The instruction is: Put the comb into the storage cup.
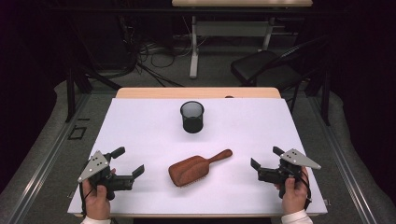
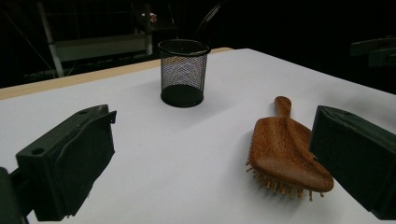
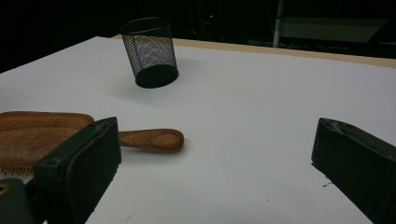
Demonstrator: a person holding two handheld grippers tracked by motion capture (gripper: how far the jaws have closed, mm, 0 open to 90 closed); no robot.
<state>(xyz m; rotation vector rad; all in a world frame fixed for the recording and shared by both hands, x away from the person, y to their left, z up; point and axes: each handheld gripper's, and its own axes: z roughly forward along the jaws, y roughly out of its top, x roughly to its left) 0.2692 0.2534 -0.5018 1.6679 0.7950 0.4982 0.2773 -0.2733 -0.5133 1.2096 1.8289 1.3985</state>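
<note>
Both grippers, your left (image 1: 128, 162) and right (image 1: 265, 157), rest wide apart and empty on the table (image 1: 140, 126), flanking the brush (image 1: 196, 169) lying bristles-down between them, probably bound for the upright cup (image 1: 192, 116) behind.

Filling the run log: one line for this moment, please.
left tongs: open, empty | right tongs: open, empty | hairbrush: between them, bristles down | mesh cup: upright

Dark lab or studio, white-topped table (image 1: 140, 140), cables on floor (image 1: 149, 56), folding chair (image 1: 266, 67), desk frame (image 1: 233, 28)
</note>
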